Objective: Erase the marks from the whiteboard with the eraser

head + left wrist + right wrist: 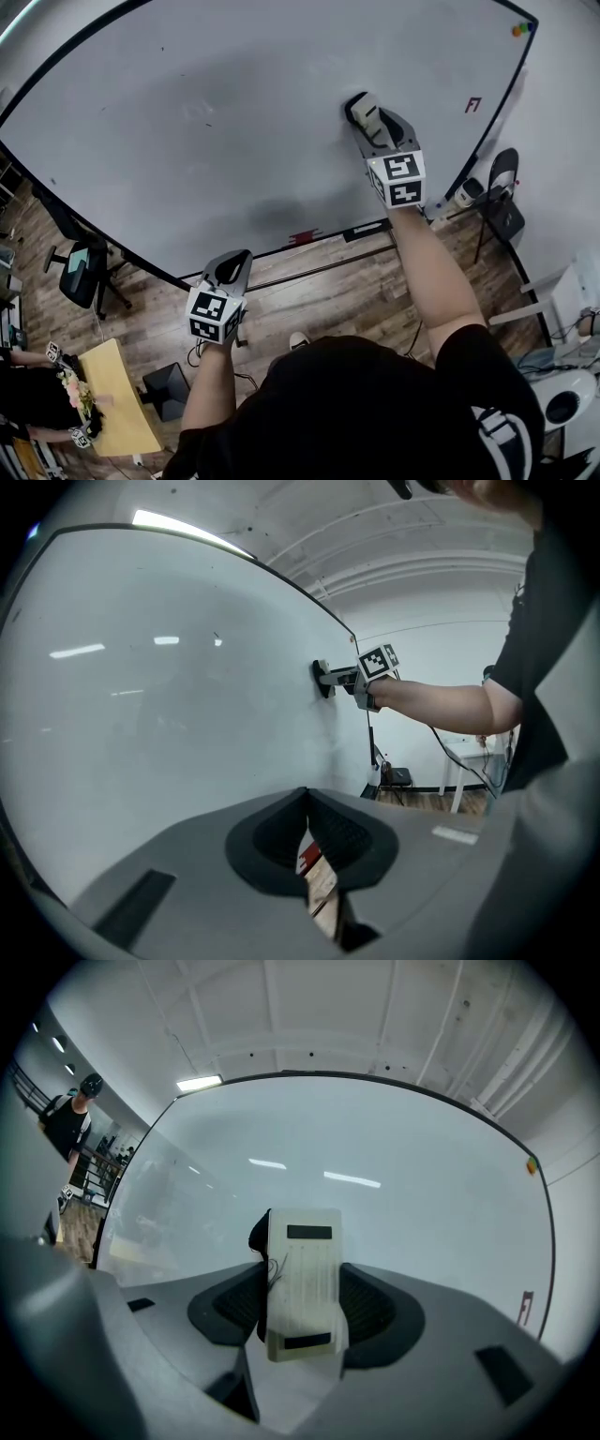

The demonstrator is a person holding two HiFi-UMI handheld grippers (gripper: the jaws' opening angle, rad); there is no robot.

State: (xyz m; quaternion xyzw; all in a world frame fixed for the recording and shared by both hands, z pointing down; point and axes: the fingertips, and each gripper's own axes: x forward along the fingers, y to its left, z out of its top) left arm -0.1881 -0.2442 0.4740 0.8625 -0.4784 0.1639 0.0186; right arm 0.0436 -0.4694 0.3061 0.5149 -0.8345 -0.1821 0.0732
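The right gripper [302, 1305] has its jaws grasping the eraser [305, 1260] by its long sides, and the left gripper view shows the eraser's dark face against the whiteboard [234, 112], in the board's right half. The one clear mark, a small red figure [473, 105], sits further right near the frame, apart from the eraser. To do this step well, I judge the pad should stay flat rather than tipped on an edge, pressed evenly, and carried across to that red figure in overlapping passes that stop short of the dark frame. The board is glossy and smooth and reflects the ceiling lights, so the pad should slide easily, and a slack grip could let the eraser twist. The eraser is a cream, hard-looking block with two dark rectangular insets on its back and a black felt-like layer beneath. The jaw pads are dark and ribbed. The left gripper [306, 829] hangs low by the board's lower edge, jaws clenched on nothing.
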